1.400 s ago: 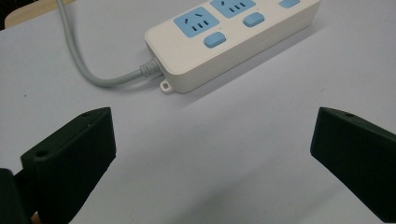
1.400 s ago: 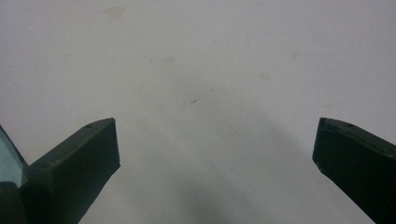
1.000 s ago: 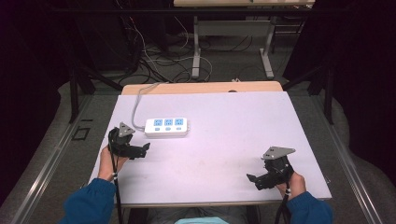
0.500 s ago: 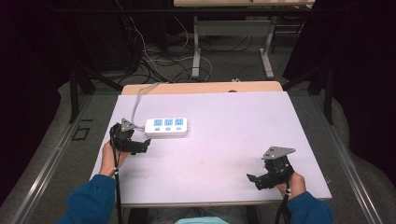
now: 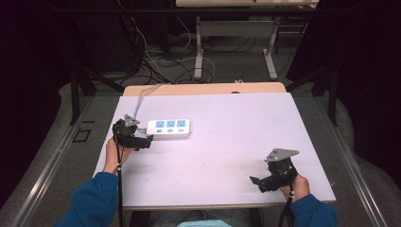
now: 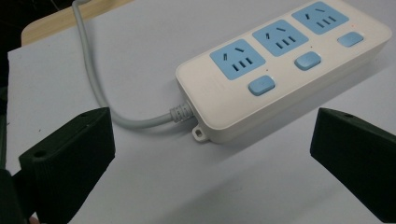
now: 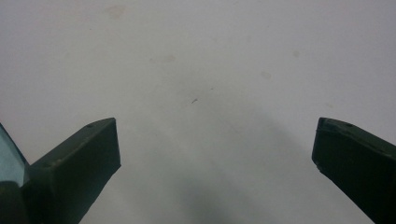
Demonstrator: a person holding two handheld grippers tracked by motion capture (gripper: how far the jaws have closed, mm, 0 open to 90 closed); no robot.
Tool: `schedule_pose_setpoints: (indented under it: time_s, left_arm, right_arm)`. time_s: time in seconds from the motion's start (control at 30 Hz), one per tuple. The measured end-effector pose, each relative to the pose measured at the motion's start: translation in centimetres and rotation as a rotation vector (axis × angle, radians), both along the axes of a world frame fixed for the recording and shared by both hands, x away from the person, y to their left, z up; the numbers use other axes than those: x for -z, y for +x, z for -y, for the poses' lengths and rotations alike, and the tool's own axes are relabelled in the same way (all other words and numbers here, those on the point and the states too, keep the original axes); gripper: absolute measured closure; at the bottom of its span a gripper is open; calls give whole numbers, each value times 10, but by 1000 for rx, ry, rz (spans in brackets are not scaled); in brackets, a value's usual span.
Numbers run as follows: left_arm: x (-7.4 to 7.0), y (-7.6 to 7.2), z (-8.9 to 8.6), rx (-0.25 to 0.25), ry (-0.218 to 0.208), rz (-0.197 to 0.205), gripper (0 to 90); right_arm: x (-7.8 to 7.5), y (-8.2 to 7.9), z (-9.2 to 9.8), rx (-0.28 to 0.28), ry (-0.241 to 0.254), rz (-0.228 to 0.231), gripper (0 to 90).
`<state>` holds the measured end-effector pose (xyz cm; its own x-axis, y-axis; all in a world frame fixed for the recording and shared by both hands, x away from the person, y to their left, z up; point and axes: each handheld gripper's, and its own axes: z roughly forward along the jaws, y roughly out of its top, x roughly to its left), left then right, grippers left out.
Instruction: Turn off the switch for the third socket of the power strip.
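A white power strip (image 5: 169, 129) with three blue sockets and three blue switches lies at the back left of the pale table (image 5: 222, 142). Its grey cable (image 5: 139, 100) runs off the far edge. My left gripper (image 5: 145, 142) hovers just left of the strip's cable end, open, with nothing between its jaws. In the left gripper view the power strip (image 6: 285, 65) lies just ahead of the wide-apart jaws, and the cable (image 6: 100, 93) curves in from the upper left. My right gripper (image 5: 257, 182) is open near the front right corner, over bare table (image 7: 196, 84).
A wooden strip (image 5: 203, 88) borders the table's far edge. Beyond it are desk legs (image 5: 199, 47) and loose cables (image 5: 156, 61) on a dark floor. A metal rail (image 5: 52, 161) runs along the left side.
My left gripper has moved away from me and slightly right, closer to the power strip's cable end. The right gripper has stayed in place.
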<state>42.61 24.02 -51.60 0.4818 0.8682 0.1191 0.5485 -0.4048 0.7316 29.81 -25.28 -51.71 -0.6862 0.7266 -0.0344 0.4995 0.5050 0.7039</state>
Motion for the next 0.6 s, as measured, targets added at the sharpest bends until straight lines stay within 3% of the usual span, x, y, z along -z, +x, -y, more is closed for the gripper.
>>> schedule_pose_setpoints:
  time_s: [0.4,0.43,0.6]
  left_arm:
    - [1,14,0,-21,3,-4,6]
    - [1,15,1,-27,2,10,10]
    - [1,19,3,-17,-8,1,67]
  right_arm:
    - [0,0,0,-4,2,-3,6]
    - [0,0,0,-4,1,-2,6]
    - [0,0,0,-2,2,-5,7]
